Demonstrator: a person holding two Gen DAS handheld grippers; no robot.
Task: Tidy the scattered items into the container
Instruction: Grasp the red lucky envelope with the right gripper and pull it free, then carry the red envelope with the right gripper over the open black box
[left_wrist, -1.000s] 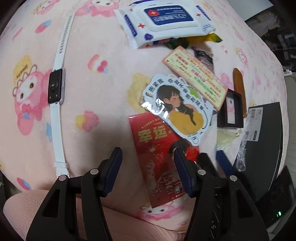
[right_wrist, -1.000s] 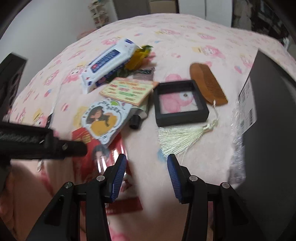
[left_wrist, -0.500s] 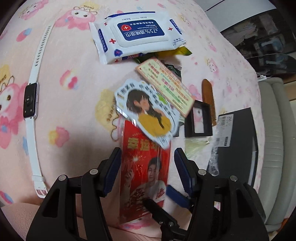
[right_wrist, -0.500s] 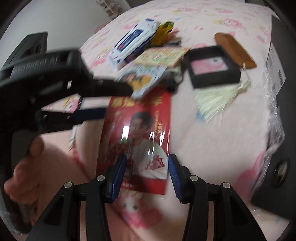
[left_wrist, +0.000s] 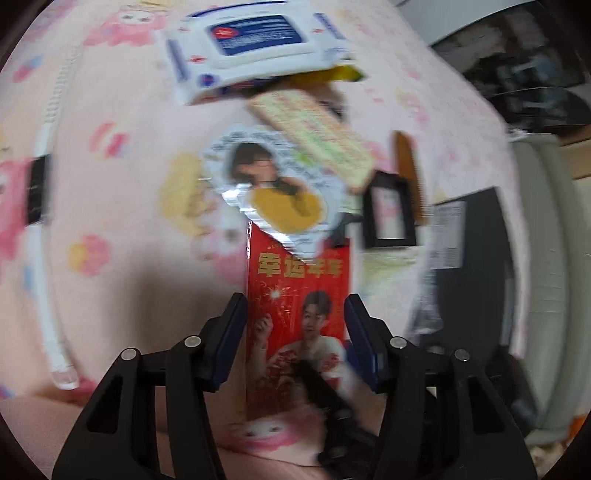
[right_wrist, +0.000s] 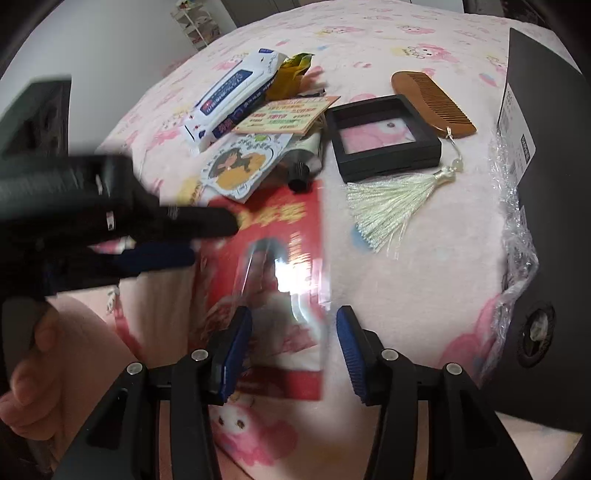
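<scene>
Both tongs have closed in on the red card (left_wrist: 297, 295) over the last second: it now sits between the left tongs (left_wrist: 295, 332), spread and not yet gripping, its far end tucked under the girl sticker (left_wrist: 273, 192). Right tongs (right_wrist: 293, 350) are also spread, with the card's near end between the tips, glare and blur on it. Whether either finger touches it I cannot tell. The black box (right_wrist: 546, 206) sits to the right of both tongs, presumably the container. 0 items in yet, by my read.
</scene>
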